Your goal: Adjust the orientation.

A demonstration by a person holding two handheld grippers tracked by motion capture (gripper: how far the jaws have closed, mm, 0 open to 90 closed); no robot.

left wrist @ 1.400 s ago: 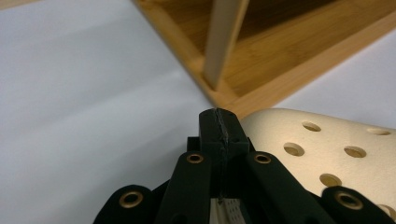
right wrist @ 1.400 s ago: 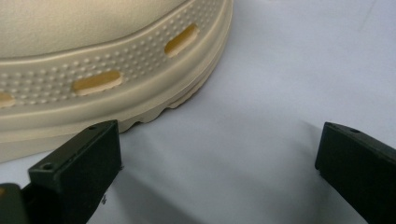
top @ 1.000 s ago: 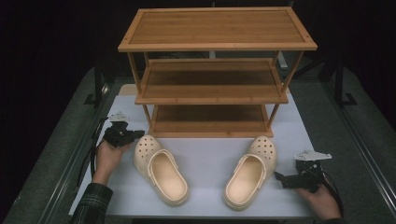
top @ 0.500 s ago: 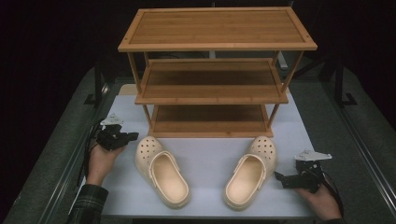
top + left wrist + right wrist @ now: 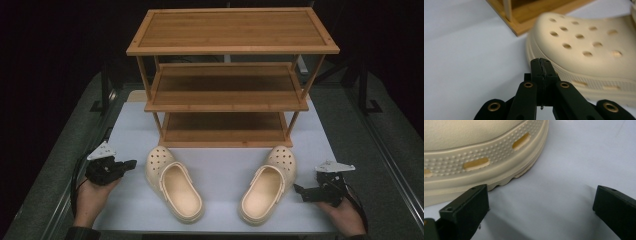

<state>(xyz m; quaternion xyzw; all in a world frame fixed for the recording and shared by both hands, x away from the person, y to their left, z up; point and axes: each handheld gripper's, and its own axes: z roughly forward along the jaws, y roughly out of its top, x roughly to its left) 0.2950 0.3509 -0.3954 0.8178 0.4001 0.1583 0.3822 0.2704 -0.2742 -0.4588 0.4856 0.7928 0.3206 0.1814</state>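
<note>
Two cream clogs (image 5: 174, 185) (image 5: 267, 186) lay ungrasped; the left gripper (image 5: 131, 164), jaws shut empty, was drawn back, the right gripper (image 5: 298, 191) held wide open.

Cream, hole-dotted clogs (image 5: 175, 185); perhaps bamboo-brown rack (image 5: 230, 75)

White table (image 5: 125, 125), grey floor (image 5: 75, 120), dark room

We see two cream clogs with round holes on the toe. The left clog (image 5: 173, 186) and the right clog (image 5: 268, 184) lie upright and well apart, toes pointing at the rack, heels turned toward each other.
</note>
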